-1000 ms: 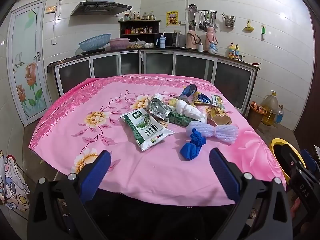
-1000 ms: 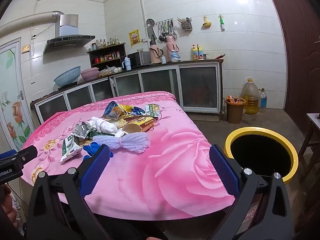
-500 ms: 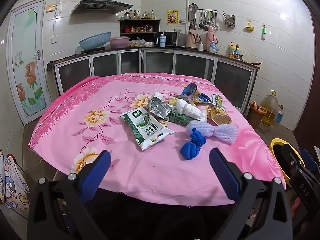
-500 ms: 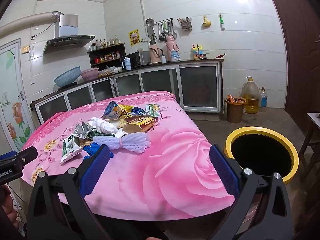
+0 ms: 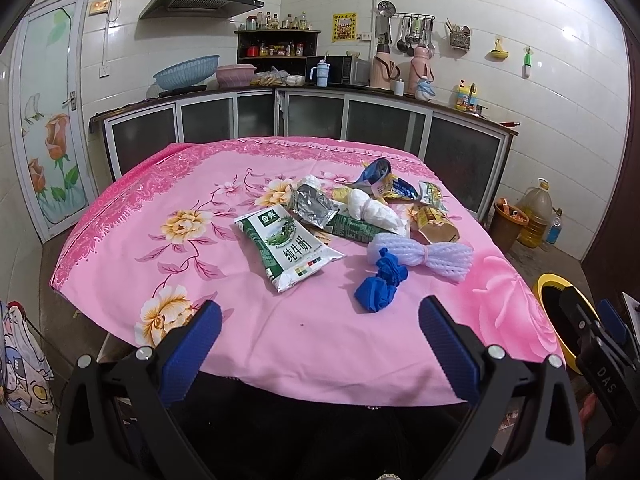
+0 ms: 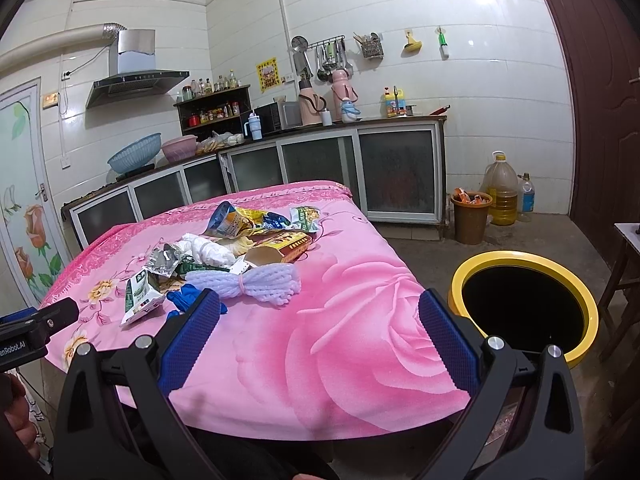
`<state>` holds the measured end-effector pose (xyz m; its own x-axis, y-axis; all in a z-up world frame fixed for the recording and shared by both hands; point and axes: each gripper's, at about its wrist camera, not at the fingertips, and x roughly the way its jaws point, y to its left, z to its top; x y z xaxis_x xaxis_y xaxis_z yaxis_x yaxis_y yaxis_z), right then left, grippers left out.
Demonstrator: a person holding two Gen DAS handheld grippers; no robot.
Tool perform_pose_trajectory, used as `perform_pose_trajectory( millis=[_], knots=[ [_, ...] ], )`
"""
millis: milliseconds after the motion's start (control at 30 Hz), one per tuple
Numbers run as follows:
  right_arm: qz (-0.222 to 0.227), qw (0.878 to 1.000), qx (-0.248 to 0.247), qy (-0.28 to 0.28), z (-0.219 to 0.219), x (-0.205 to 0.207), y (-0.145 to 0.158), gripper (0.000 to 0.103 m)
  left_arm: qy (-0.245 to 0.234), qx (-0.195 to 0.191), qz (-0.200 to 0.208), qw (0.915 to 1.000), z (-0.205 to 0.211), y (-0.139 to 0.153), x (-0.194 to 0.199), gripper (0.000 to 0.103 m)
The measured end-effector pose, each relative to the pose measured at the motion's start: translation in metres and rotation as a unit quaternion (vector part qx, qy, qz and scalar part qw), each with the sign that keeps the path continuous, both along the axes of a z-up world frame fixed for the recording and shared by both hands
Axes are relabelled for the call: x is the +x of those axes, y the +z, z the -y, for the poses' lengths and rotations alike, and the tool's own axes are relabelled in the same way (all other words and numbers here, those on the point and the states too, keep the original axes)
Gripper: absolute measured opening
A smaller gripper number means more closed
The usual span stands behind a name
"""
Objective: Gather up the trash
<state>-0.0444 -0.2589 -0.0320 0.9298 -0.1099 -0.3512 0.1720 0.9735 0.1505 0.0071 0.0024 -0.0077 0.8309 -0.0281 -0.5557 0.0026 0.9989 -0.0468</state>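
**Lots of light trash, and the bin is down on the floor**

We hold our left gripper [image 5: 320, 340] and our right gripper [image 6: 320, 332] in front of the table with the pink flowered cloth [image 5: 132, 256]. Both claws are wide apart, and nothing is in them.

The trash sits in one heap in the middle of the cloth. Nearest to us lie the crumpled blue glove [image 5: 380, 286], the white foam net tied like a bow [image 5: 420, 254] and the green and white milk bag [image 5: 288, 246]. Behind them are a shiny silver wrapper [image 5: 312, 206], a wad of white tissue [image 5: 370, 212] and a brown paper box [image 5: 436, 228].

What could go wrong? The pieces touch and lie over each other — so we may grab two at once, or push one off the edge. The milk bag lies flat, so our claw may pinch the cloth too and drag the whole heap. The foam net is soft and may slip out.

The black bin with the yellow rim [image 6: 524, 308] stands on the floor, just beside the table's right side. Light trash may miss it if we let go too high. Nothing stands between the heap and the bin. A small brown bucket [image 6: 470, 218] by the cupboards is already full — not the one we want, we think.
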Motion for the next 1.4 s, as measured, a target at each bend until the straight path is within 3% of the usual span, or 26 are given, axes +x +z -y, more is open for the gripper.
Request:
perform_pose_trajectory(
  millis=[1400],
  knots=[
    [-0.004,1.000,0.004,0.000,0.0005,0.0017,-0.0031,0.095,-0.008,-0.003,-0.004,1.0000,0.0021,-0.0003,-0.0024,0.095]
  ],
)
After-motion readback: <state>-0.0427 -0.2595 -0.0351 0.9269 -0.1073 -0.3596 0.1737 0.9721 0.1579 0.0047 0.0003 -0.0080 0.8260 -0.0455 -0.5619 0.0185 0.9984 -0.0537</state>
